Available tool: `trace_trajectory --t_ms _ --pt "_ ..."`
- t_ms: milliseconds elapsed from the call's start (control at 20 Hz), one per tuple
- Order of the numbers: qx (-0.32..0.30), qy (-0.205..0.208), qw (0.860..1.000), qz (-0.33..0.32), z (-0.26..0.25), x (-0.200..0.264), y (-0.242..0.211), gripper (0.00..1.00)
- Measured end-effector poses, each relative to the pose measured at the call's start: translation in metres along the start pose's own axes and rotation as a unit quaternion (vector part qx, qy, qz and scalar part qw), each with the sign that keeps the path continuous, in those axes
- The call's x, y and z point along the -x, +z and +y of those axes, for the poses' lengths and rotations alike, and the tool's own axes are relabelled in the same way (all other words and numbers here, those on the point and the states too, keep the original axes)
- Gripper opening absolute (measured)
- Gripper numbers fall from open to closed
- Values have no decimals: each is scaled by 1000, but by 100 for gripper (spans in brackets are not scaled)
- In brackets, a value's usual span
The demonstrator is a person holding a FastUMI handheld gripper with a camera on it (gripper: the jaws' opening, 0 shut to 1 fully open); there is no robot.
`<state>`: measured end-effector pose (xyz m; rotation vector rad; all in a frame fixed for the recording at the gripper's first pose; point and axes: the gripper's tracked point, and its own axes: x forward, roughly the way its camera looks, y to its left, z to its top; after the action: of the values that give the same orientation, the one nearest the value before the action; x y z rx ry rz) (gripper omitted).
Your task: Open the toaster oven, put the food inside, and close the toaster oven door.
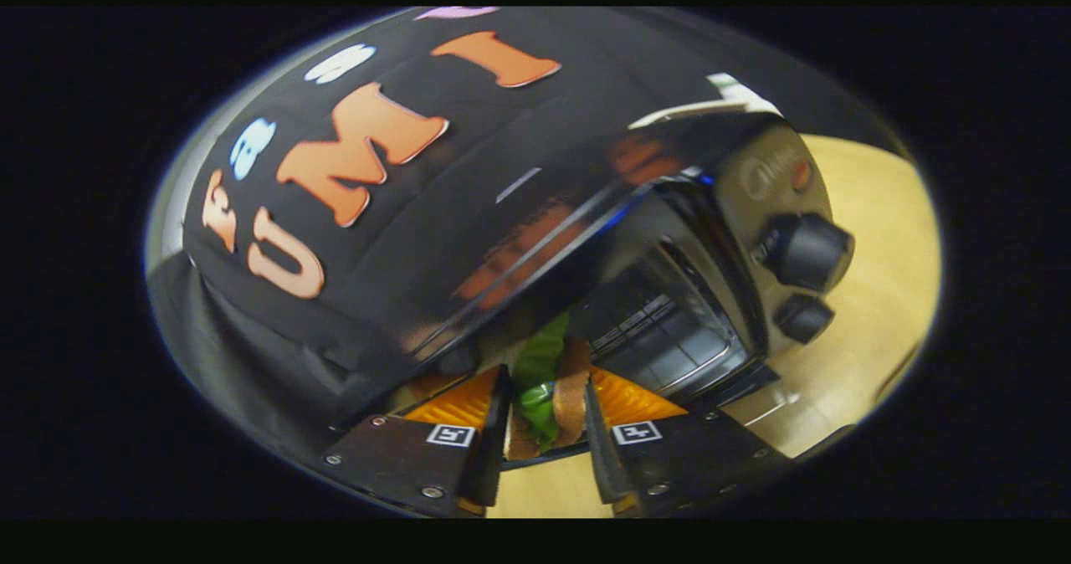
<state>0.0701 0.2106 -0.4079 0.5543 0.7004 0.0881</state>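
Observation:
My gripper (545, 417) is shut on a sandwich (548, 384) with brown bread and green lettuce, held on edge between both fingers. Just beyond the fingers stands the black toaster oven (669, 238), seen tilted. Its door is open and the wire rack (669, 342) inside shows to the right of the sandwich. Two black knobs (807, 250) sit on the oven's control panel further right. The sandwich's far end reaches toward the oven's opening; whether it touches the rack I cannot tell.
The oven stands on a light wooden tabletop (870, 296) that spreads to the right and below the fingers. The glossy top of the oven (502, 238) mirrors the booth's wall. Black cloth hangs behind and to the left.

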Motion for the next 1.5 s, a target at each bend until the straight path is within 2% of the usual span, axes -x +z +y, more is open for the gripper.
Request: trace_trajectory --t_ms 50,150,250,350,600,950,1200,1500 --pt "36 -11 999 0 -3 0 4 56" --pt "94 -37 995 3 -15 4 4 66" --pt "120 -37 992 18 -17 6 -2 78" --pt "131 -42 990 32 -22 19 -4 85" --pt "166 -24 984 62 -23 69 -10 89" --pt "217 25 963 157 -25 141 -72 89" --pt "258 9 941 221 -51 174 -110 90" --pt "266 -1 920 288 -71 178 -156 90"
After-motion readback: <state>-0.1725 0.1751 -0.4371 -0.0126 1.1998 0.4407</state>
